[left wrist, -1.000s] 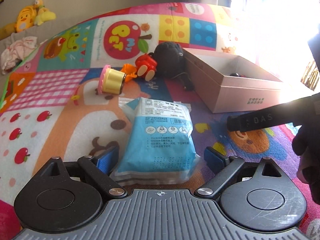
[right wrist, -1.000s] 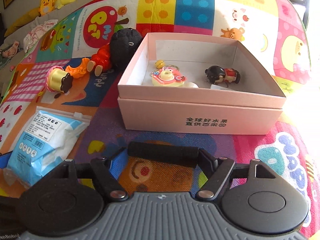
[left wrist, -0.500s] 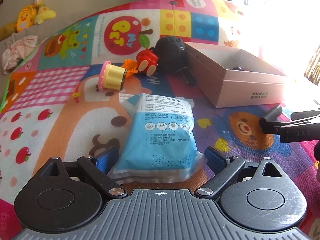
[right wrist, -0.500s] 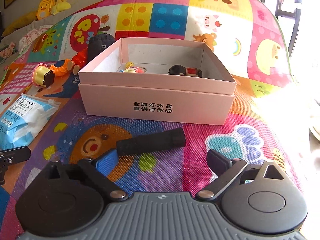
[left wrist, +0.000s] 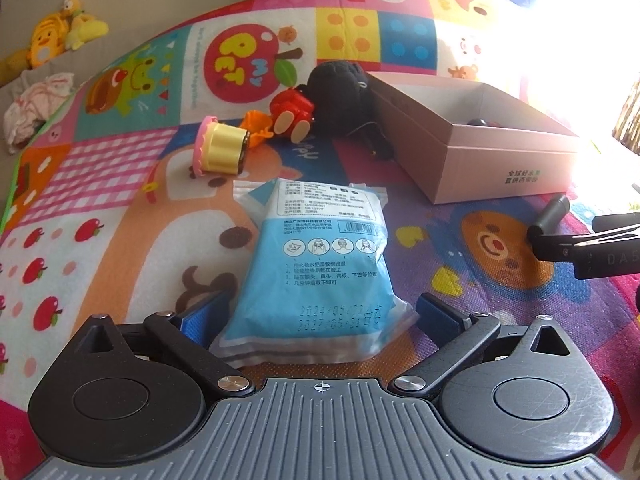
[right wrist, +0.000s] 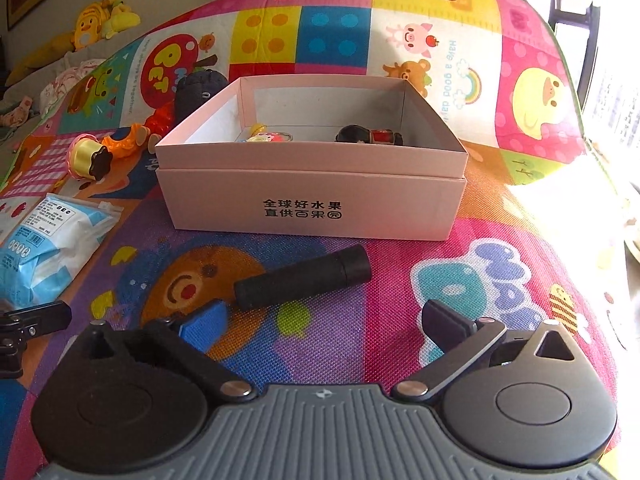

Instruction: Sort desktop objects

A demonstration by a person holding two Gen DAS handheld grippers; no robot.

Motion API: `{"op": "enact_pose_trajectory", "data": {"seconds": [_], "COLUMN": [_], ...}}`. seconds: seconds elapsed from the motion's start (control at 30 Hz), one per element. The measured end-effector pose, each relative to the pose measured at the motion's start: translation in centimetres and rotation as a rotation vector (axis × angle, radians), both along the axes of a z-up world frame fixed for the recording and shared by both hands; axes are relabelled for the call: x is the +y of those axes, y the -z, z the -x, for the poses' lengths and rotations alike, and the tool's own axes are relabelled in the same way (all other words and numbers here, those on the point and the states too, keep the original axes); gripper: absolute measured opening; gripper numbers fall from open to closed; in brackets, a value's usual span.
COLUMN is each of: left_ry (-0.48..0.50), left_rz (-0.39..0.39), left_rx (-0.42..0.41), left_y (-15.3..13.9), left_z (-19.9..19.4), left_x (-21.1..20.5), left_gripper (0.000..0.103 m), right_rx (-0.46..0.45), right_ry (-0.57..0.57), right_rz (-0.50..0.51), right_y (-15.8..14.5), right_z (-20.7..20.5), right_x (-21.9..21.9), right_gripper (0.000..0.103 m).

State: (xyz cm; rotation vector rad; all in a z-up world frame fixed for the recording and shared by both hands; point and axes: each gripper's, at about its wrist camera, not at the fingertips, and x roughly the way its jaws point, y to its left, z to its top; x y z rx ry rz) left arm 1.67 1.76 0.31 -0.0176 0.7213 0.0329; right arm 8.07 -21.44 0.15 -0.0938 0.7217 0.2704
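Colourful play mat [right wrist: 520, 92] underlies both grippers, jaws just spread apart, gripping nothing

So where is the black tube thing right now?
The black cylindrical tube lies on the colourful play mat just in front of the pink cardboard box, ahead of the open right tool, nearer its blue left pad.

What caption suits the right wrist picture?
Open right gripper facing a black cylinder lying on the play mat before a pink box of small toys.
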Motion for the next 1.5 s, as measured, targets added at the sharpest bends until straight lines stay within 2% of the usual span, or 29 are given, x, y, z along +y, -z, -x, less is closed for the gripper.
{"op": "enact_pose_trajectory", "data": {"seconds": [0.1, 0.23, 0.43, 0.57, 0.73, 0.9, 1.07, 1.3, 1.5], "left_ry": [0.002, 0.003, 0.002, 0.002, 0.002, 0.003, 0.003, 0.003, 0.003], "left_rz": [-0.003, -0.004, -0.003, -0.003, -0.001, 0.001, 0.001, 0.002, 0.002], "left_rx": [0.003, 0.004, 0.004, 0.004, 0.004, 0.004, 0.005, 0.004, 0.005], "left_y": [0.0, 0.0, 0.0, 0.0, 0.0, 0.1, 0.1, 0.1, 0.1], "left_z": [-0.1, -0.1, -0.1, -0.1, -0.1, -0.1, -0.1, -0.1, -0.1], "left_x": [-0.1, 0.0, 0.0, 0.0, 0.0, -0.1, -0.1, -0.1, -0.1], "left_gripper": [0.103, 0.103, 0.103, 0.103, 0.103, 0.103, 0.103, 0.103, 0.103], "right_rx": [-0.034, -0.049, 0.001, -0.009, 0.021, 0.013, 0.045, -0.015, -0.001], "right_ry": [-0.001, 0.038, 0.044, 0.024, -0.04, -0.063, -0.089, -0.152, -0.152], "right_rz": [-0.023, 0.039, 0.068, 0.089, 0.008, 0.018, 0.011, 0.062, 0.049], "right_y": [-0.6, -0.6, 0.1, 0.1, -0.2, -0.1, 0.3, 0.0, -0.3], "right_z": [0.7, 0.8, -0.1, -0.7, -1.4, -2.3, -4.1, -3.5, -2.6], "right_x": [-0.7, -1.8, -2.2, -0.8, 0.0, 1.0, 1.2, 2.6, 2.2], "right_gripper": [0.103, 0.103, 0.103, 0.103, 0.103, 0.103, 0.103, 0.084, 0.075]}}
